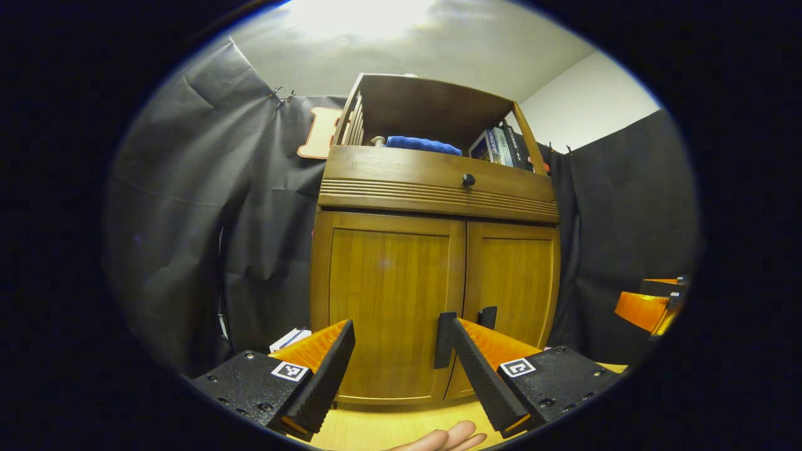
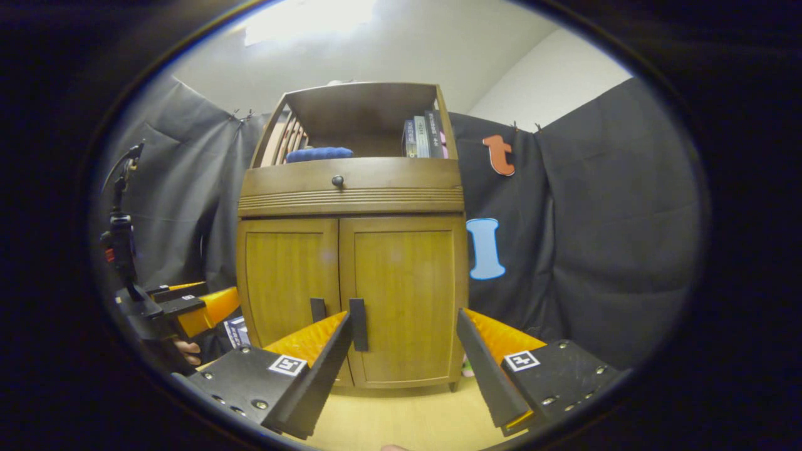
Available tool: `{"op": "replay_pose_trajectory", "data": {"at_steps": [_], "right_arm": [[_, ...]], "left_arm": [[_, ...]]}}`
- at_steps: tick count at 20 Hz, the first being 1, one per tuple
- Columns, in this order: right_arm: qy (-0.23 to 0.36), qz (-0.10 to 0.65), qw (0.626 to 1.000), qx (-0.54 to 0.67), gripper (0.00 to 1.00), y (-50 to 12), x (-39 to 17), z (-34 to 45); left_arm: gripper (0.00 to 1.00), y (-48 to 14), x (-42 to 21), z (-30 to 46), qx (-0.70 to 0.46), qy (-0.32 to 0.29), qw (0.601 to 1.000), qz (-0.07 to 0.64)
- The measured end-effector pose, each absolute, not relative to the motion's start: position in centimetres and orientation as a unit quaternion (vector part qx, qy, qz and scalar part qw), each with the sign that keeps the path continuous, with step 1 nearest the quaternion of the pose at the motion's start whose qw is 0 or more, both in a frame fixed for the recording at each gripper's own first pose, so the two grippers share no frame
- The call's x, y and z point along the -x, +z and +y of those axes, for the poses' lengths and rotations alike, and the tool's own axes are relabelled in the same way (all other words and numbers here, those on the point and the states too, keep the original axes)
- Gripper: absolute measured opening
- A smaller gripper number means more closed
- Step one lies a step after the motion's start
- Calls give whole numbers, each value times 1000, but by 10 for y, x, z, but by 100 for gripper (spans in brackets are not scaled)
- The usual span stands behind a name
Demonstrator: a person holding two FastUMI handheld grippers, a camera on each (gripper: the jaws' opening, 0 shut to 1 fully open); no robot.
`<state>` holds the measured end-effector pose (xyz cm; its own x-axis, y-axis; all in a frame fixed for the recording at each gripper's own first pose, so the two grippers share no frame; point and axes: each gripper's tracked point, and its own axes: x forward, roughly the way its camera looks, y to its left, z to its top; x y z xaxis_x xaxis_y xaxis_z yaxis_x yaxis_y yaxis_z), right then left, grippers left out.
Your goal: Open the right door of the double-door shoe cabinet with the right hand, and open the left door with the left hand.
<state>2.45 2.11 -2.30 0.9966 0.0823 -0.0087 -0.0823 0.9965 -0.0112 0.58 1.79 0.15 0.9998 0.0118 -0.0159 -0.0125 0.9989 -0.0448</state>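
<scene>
- The shoe cabinet (image 2: 351, 263) is your landmark: it stands on the wooden floor (image 2: 401, 419) against the black cloth wall, and both its doors are shut.
- To the cabinet's left, your left hand-held gripper (image 1: 395, 351) faces the left door (image 1: 388, 300) with its fingers spread wide and nothing between them. In the right gripper view the same tool (image 2: 188, 307) hangs off the cabinet's left side, well short of the wood.
- The left door handle (image 1: 445, 338), a dark upright bar at the door's inner edge near the centre seam, sits just behind the left gripper's right finger. Hold that hand off; the right door comes first.
- Right of the seam, the right door handle (image 2: 358, 324) is a matching upright bar low on the right door (image 2: 404, 300). It lies toward the left finger of your right hand-held gripper (image 2: 404, 351), which is also wide open and empty.
- I judge the step in hand is the approach to the right handle. Shift the right gripper toward the seam until the bar is centred between the fingers, then go straight in.
- Close on the bar itself, not the door edge, and pull along the hinge arc, away from the seam.
- The two handles stand close together, so keep the fingers off the left one.
</scene>
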Motion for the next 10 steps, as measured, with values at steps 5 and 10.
{"op": "replay_pose_trajectory", "data": {"at_steps": [5,10], "right_arm": [[47,2,999,26,99,-29,-63,36],[75,18,997,27,94,-39,-107,68]], "left_arm": [[90,5,-3,24,21,6,1000,1],[90,5,-9,33,34,10,999,3]]}}
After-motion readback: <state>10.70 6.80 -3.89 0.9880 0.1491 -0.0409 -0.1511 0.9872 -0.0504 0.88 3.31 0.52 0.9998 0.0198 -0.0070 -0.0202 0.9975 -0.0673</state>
